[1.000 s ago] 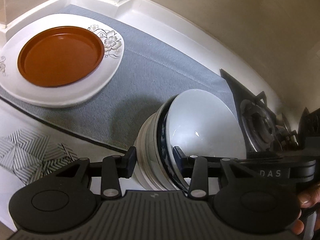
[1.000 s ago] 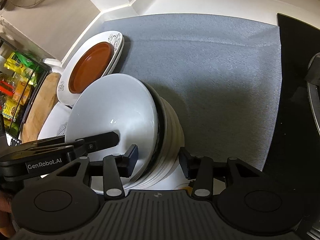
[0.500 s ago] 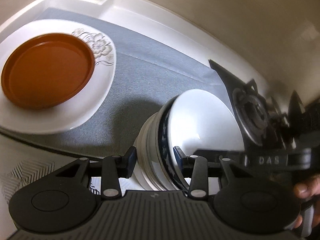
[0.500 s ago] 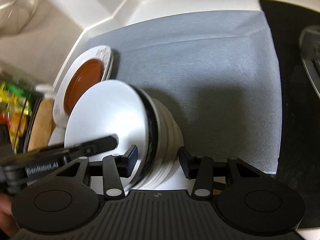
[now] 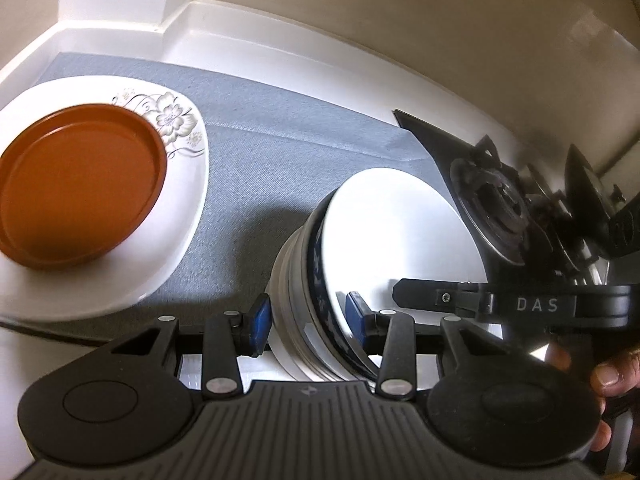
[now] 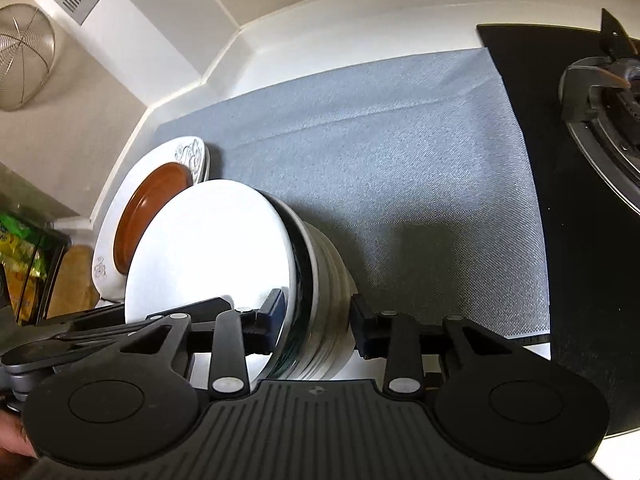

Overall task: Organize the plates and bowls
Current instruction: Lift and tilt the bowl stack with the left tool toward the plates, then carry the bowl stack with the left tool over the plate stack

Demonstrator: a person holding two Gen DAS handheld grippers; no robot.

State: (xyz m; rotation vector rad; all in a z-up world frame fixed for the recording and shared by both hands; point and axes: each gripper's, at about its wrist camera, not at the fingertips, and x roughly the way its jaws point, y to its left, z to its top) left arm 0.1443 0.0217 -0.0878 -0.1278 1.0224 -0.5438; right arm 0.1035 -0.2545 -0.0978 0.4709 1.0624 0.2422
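A stack of nested bowls (image 5: 384,236), white with one dark blue patterned bowl in it, is held between both grippers above the front edge of a grey mat (image 5: 280,120). My left gripper (image 5: 308,320) is shut on the stack's rim. My right gripper (image 6: 318,326) is shut on the opposite rim of the stack (image 6: 216,248). A brown plate (image 5: 76,188) lies on a white flowered plate (image 5: 180,184) at the left of the mat. Both plates also show in the right wrist view, the brown one (image 6: 148,208) on the white one (image 6: 192,152).
A black gas stove (image 6: 592,200) with its burner (image 5: 492,200) borders the mat on the right. A white raised counter edge (image 5: 320,52) and the wall run behind. A wire strainer (image 6: 24,60) hangs on the left wall.
Both grippers have lifted the bowl stack and carried it a little forward over the mat; the stack tilts more and the views have swung upward toward the wall.
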